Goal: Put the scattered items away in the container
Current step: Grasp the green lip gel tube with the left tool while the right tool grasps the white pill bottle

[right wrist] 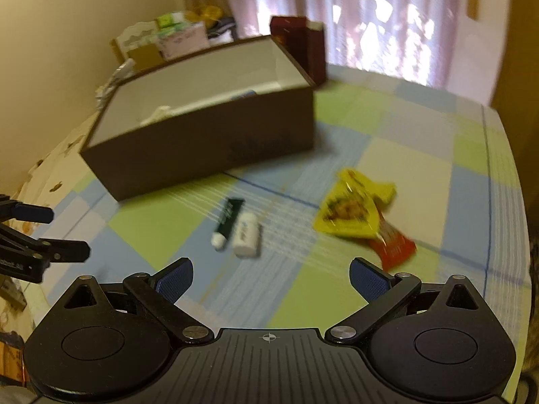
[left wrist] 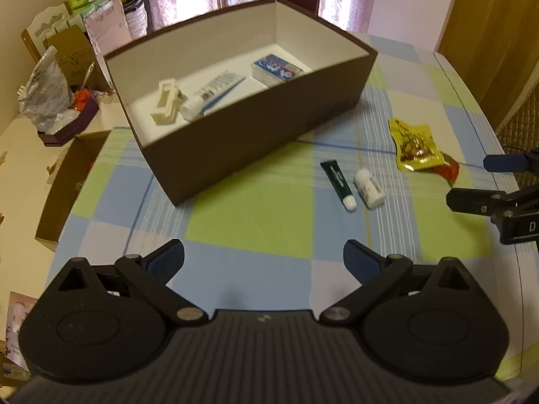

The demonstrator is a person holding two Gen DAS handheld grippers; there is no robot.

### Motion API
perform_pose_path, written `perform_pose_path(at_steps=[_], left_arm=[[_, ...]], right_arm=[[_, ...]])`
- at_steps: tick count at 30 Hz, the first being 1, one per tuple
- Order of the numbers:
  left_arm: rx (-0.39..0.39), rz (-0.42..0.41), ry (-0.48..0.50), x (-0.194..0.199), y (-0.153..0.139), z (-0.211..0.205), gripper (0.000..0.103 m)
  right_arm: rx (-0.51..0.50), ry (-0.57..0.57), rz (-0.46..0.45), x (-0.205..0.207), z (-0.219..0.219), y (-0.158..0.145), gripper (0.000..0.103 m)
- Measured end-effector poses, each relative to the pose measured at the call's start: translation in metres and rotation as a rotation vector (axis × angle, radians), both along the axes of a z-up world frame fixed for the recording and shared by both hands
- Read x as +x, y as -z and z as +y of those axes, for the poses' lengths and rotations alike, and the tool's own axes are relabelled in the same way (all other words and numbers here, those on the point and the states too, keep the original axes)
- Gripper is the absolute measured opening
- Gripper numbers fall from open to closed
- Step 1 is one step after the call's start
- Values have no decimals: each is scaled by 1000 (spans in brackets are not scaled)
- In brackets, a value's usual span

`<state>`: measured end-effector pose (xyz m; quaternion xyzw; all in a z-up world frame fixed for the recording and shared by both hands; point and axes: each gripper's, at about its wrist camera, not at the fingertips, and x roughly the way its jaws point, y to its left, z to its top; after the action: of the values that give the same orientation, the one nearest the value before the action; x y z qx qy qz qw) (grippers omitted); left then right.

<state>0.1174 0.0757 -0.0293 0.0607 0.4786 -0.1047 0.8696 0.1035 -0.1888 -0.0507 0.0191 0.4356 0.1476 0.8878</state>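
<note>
Overhead, I had the left hand-held gripper (left wrist: 263,262) at the bottom of its frame with jaws spread wide and nothing between them. My right hand-held gripper (right wrist: 271,281) sat likewise spread and empty, low in its own view. The brown container (left wrist: 256,128) stood on the checked worktop (left wrist: 256,222) in the upper middle of the left view, and held a white bottle (left wrist: 192,107), a blue-and-white pack (left wrist: 278,69) and a cream clip (left wrist: 165,101). Outside it, centre right, a dark green tube (left wrist: 338,180) lay just beside a small white bottle (left wrist: 369,187). Further right, a yellow snack packet (left wrist: 414,144) overlapped a red wrapper (left wrist: 449,168).
</note>
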Motion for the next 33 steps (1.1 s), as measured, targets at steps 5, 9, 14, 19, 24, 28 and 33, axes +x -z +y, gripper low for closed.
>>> perform_pose_path(at_steps=[5,9,14,19,24,28,33], left_arm=[[3,-2,23,-2,12,-4,97],[-2,-2,63,3,17,-13,94],[-16,1,103,13,24,-26,91],[-62,30,128,28,35,-36,70],[-106,54,137,49,49,-47,53],[-144,83,138,67,62,-58,46],[-148,97,164,86,76,-74,35]], right_arm=[[9,68,37,-7,-17,14,103],[2,111,58,-7,-26,21,103],[1,156,78,-5,-36,29,103],[2,192,99,-1,-48,36,103],[25,238,123,4,-60,43,103],[28,255,142,8,-66,48,103],[31,278,156,12,-73,53,103]])
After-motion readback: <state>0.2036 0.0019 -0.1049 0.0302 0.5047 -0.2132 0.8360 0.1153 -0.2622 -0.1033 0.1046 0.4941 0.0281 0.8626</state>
